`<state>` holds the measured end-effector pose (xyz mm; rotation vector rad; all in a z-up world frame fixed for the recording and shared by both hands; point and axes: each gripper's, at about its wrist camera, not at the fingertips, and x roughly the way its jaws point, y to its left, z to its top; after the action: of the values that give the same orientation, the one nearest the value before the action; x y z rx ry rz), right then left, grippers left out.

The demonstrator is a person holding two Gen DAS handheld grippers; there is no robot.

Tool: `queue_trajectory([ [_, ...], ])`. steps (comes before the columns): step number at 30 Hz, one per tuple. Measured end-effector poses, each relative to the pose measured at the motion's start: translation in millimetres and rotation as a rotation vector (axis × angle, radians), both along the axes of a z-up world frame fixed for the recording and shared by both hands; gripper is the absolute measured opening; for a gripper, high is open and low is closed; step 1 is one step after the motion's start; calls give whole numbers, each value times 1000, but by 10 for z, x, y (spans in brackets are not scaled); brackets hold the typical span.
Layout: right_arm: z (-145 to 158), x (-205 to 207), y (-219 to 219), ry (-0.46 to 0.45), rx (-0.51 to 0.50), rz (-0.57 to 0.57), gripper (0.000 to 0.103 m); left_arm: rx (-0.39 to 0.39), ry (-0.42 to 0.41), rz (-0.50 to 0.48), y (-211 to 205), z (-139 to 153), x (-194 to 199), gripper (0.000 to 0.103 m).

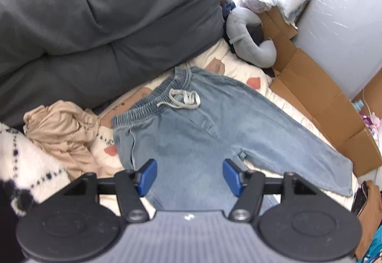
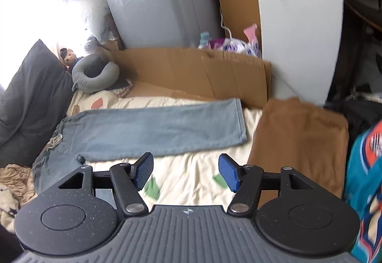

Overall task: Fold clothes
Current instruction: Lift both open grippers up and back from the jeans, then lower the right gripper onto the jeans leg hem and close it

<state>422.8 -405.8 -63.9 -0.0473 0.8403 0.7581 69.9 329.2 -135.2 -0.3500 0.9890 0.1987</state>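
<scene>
Jeans point(image 1: 191, 134), pale blue, lie flat on a cream bedsheet point(image 1: 241, 69). Left wrist view, left to right: crumpled tan garment point(image 1: 59, 131), elastic waistband with white drawstring point(image 1: 185, 98), then one leg running toward cardboard point(image 1: 317, 96); the left gripper point(image 1: 189, 178) hangs above the denim, jaws apart and empty. Right wrist view alone shows that leg's hem point(image 2: 240, 119) and, beside it, a folded brown garment point(image 2: 298, 143); the right gripper point(image 2: 186, 172) is likewise parted, holding nothing, over bare sheet.
</scene>
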Motion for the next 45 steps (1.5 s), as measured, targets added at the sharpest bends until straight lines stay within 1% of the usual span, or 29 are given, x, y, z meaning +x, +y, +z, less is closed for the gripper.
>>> queue_trajectory([
  [5,-190,-199,-239,31,-15,-6,67,-34,-5,19,-45,-95,-214,65],
  [10,-427,-362,-439,71,-36,-17,67,-64,13,25,-91,-242,-318,66],
  [15,-695,-533,-600,120,-43,-31,67,-33,24,-16,-227,-416,-369,70],
  [20,-1082,-752,-715,189,-59,-48,67,-17,67,-60,-369,-671,-407,71],
  [24,-1438,-953,-836,262,-56,-77,67,-18,108,-40,-400,-894,-461,71],
  [27,-1684,-1094,-883,295,-99,-80,67,-19,138,-36,-417,-1014,-499,71],
  [30,-1938,-1228,-952,349,-107,-85,67,-1,176,-59,-431,-1131,-511,71],
  [34,-2266,-1361,-997,435,-103,-107,66,3,213,-50,-399,-1254,-527,71],
  [37,-2476,-1431,-1005,515,-76,-117,62,8,230,-47,-376,-1312,-530,71],
  [41,-2745,-1547,-979,616,-53,-118,62,13,246,-48,-357,-1362,-535,71],
  [45,-2985,-1609,-1013,710,-24,-175,62,11,257,-41,-335,-1420,-549,71],
])
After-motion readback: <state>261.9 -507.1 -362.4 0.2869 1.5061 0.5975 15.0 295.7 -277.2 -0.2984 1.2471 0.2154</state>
